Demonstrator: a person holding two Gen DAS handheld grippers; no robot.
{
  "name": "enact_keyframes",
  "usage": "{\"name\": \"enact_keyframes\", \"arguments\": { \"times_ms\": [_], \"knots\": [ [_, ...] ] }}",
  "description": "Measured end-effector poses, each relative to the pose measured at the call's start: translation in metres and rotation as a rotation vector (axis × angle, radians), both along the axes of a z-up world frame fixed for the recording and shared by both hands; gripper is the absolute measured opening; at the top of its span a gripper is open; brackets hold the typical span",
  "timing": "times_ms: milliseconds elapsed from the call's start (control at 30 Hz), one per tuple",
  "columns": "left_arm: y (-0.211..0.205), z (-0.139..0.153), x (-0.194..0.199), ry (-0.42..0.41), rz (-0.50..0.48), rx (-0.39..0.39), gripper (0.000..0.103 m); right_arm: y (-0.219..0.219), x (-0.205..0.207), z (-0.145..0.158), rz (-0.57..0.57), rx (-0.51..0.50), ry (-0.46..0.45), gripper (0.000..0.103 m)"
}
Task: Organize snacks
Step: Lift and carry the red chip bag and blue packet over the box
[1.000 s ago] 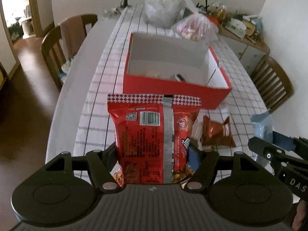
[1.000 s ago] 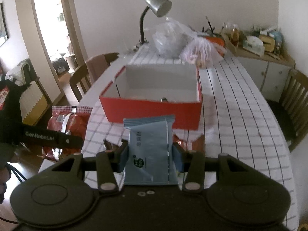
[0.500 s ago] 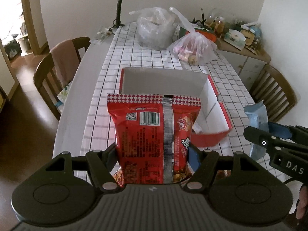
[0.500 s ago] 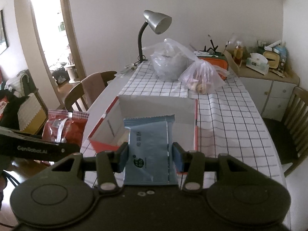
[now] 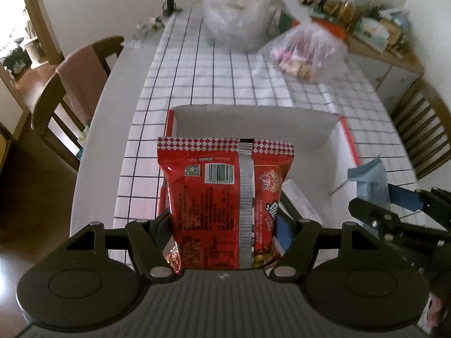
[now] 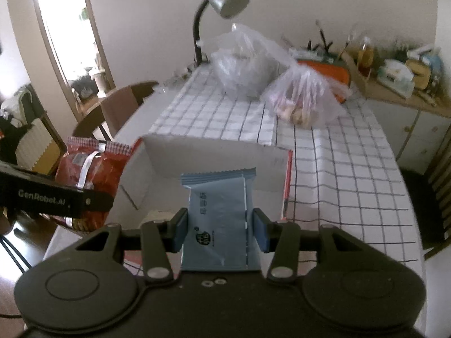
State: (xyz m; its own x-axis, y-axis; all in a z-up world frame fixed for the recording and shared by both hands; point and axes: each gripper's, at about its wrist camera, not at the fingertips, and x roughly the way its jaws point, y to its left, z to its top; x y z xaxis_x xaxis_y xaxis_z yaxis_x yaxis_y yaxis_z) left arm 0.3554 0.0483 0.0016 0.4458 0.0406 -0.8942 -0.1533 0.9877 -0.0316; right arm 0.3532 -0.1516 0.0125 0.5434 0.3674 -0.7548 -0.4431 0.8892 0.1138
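Observation:
My left gripper [image 5: 224, 219] is shut on a red snack bag [image 5: 225, 197] and holds it upright over the near part of the open red box [image 5: 253, 124]. My right gripper [image 6: 220, 228] is shut on a light blue snack packet [image 6: 218, 219], also held above the box [image 6: 214, 157]. The right gripper and its blue packet [image 5: 369, 180] show at the right of the left wrist view. The left gripper and red bag [image 6: 90, 166] show at the left of the right wrist view. A white packet [image 5: 298, 197] lies inside the box.
The box stands on a checked tablecloth [image 5: 225, 79]. Two clear plastic bags [image 5: 239, 17] [image 6: 304, 98] and a desk lamp [image 6: 222, 2] stand at the far end. Wooden chairs [image 5: 73, 79] flank the table. A cluttered sideboard [image 6: 394, 76] is at the right.
Both grippers have moved forward and over the box with their packets. The box's front wall has passed below the view and its inside now lies under the packets.

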Motion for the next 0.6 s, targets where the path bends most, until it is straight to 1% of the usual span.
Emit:
{"name": "enact_keyframes", "arguments": {
  "times_ms": [100,233,433,600],
  "knots": [
    [0.001,-0.019,0.026,0.071,-0.012,0.011,0.071,0.008,0.017,-0.022,0.003,-0.029,0.048,0.046],
    [0.002,-0.042,0.047,0.135,-0.023,0.026,0.071,0.019,0.035,-0.049,0.021,-0.057,0.117,0.046],
    [0.007,-0.072,0.060,0.201,-0.018,0.053,0.071,0.031,0.048,-0.079,0.049,-0.085,0.187,0.046],
    [0.008,-0.091,0.062,0.237,-0.026,0.063,0.071,0.043,0.046,-0.089,0.091,-0.119,0.196,0.047]
  ]
}}
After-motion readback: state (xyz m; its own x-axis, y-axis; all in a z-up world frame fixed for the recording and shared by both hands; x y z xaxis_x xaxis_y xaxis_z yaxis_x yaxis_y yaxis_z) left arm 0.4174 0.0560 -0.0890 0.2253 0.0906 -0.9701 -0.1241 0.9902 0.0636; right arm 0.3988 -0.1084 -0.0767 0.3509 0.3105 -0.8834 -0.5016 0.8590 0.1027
